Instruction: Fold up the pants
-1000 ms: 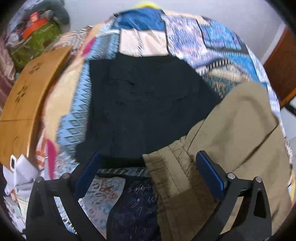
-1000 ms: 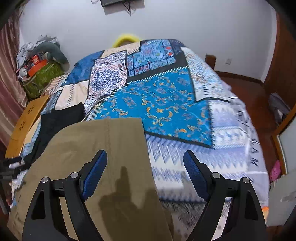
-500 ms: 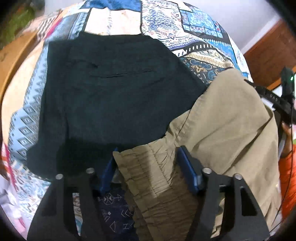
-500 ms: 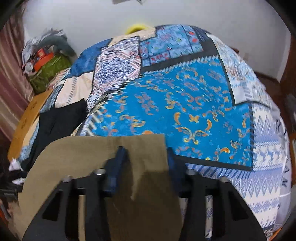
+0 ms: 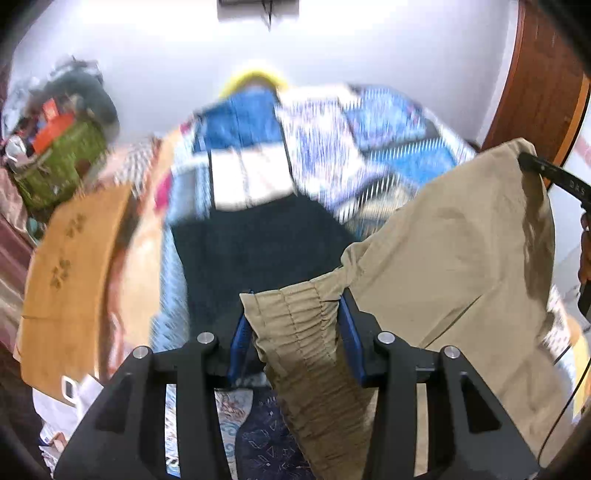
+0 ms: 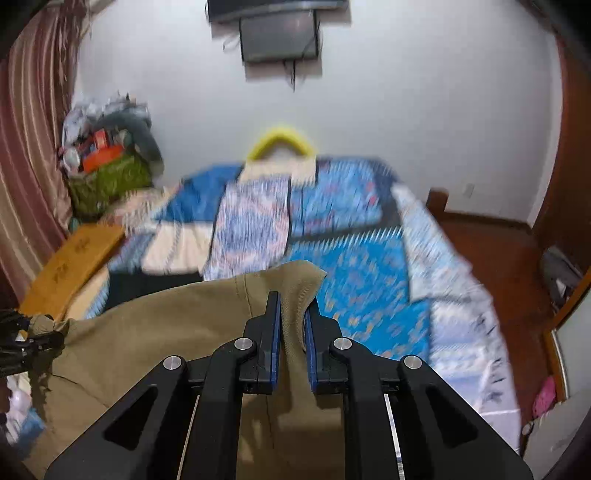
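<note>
Left wrist view: the khaki pants (image 5: 454, 258) hang stretched above the bed (image 5: 369, 140) — the left hand-held gripper (image 5: 295, 332), jaws just closing, clamps the gathered waistband. Their long axis runs across to the right hand-held gripper (image 6: 292, 325), pinched tight on the far end.

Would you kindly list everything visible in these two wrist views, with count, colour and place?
khaki cotton pants: one, tan, lifted above the bed, gathered waistband in the left gripper, another edge in the right gripper
black folded garment: one, black, flat on the bedspread beyond the waistband
patchwork bedspread: one, blue, white and cream, covering the bed
wooden board: one, light brown, at the bed's left edge
green basket of clutter: one, green, far left corner
yellow curved object: one, yellow, behind the bed's far end
wall-mounted screen: one, dark, high on the white wall
striped curtain: one, maroon, left side
left gripper: one, black with blue pads, closed on the waistband
right gripper: one, same colours, clamped on khaki fabric
</note>
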Available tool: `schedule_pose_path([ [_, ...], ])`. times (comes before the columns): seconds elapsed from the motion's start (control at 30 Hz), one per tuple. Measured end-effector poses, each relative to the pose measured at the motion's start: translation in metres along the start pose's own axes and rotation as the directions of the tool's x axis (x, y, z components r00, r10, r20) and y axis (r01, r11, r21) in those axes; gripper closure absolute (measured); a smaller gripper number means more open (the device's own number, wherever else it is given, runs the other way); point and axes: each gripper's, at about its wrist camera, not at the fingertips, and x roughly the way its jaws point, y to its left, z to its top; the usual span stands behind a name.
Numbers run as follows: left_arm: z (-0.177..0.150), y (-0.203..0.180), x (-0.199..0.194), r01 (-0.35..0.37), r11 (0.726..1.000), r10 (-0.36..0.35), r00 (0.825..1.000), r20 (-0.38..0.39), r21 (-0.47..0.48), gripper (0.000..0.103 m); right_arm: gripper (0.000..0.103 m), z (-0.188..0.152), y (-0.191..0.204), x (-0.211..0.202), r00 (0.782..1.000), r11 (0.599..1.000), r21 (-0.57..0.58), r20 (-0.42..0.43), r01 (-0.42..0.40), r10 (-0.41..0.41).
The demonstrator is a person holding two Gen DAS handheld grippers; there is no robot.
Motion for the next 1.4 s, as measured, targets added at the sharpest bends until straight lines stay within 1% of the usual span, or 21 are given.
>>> schedule_pose_path([
  [0.1,0.018,-0.009,-0.033,0.02,1.0,-0.02,0.997,0.074,0.006,0.059,0.093,0.02,-0.004,-0.041,0.997,1.0,0.022,0.082,0.011,-0.013],
  [0.17,0.022,-0.017,-0.049,0.027,0.999,-0.028,0.994,0.102,0.017,0.059,0.093,0.026,-0.004,-0.064,0.993,1.0,0.023,0.114,0.015,-0.017],
  [0.27,0.014,-0.031,-0.069,0.025,0.999,-0.03,0.992,0.125,0.046,0.059,0.093,0.021,-0.006,-0.093,0.992,1.0,0.013,0.128,0.018,-0.02],
  [0.37,-0.002,-0.042,-0.085,0.026,0.997,-0.036,0.991,0.133,0.077,0.059,0.093,0.001,-0.008,-0.116,0.992,1.0,0.005,0.124,0.013,-0.014],
  [0.57,-0.047,-0.052,-0.106,0.049,0.993,-0.061,0.991,0.117,0.103,0.059,0.093,-0.053,-0.013,-0.15,0.997,1.0,0.021,0.08,0.0,-0.002],
  [0.67,-0.073,-0.052,-0.116,0.086,0.991,-0.097,0.991,0.097,0.106,0.059,0.093,-0.083,-0.013,-0.167,0.999,0.999,0.05,0.05,-0.015,0.013],
  [0.73,-0.088,-0.054,-0.121,0.097,0.99,-0.106,0.991,0.086,0.106,0.059,0.093,-0.099,-0.011,-0.174,0.999,0.998,0.056,0.029,-0.019,0.018],
  [0.87,-0.122,-0.054,-0.124,0.109,0.989,-0.114,0.992,0.045,0.099,0.059,0.092,-0.137,-0.002,-0.181,0.999,0.997,0.067,-0.042,-0.031,0.034],
  [1.0,-0.153,-0.054,-0.123,0.096,0.99,-0.097,0.995,0.003,0.107,0.058,0.091,-0.172,0.004,-0.187,0.996,0.995,0.097,-0.083,-0.023,0.031],
  [1.07,-0.164,-0.053,-0.122,0.082,0.991,-0.082,0.997,-0.009,0.105,0.058,0.09,-0.19,0.004,-0.19,0.994,0.992,0.122,-0.102,-0.017,0.029],
  [1.13,-0.176,-0.052,-0.12,0.078,0.993,-0.077,0.997,-0.023,0.09,0.059,0.089,-0.21,0.003,-0.191,0.991,0.987,0.159,-0.132,0.009,0.012],
  [1.2,-0.184,-0.05,-0.12,0.076,0.995,-0.074,0.997,-0.029,0.072,0.058,0.088,-0.229,0.0,-0.189,0.986,0.976,0.217,-0.167,0.028,0.009],
  [1.23,-0.187,-0.05,-0.121,0.071,0.995,-0.07,0.997,-0.028,0.066,0.058,0.086,-0.237,-0.001,-0.189,0.984,0.971,0.238,-0.177,0.032,0.01],
  [1.3,-0.193,-0.048,-0.123,0.069,0.996,-0.068,0.997,-0.026,0.049,0.058,0.086,-0.249,0.0,-0.191,0.981,0.969,0.241,-0.195,0.053,-0.005],
  [1.4,-0.2,-0.045,-0.132,0.066,0.997,-0.065,0.998,-0.023,0.042,0.058,0.086,-0.26,0.003,-0.202,0.976,0.975,0.199,-0.212,0.096,-0.052],
])
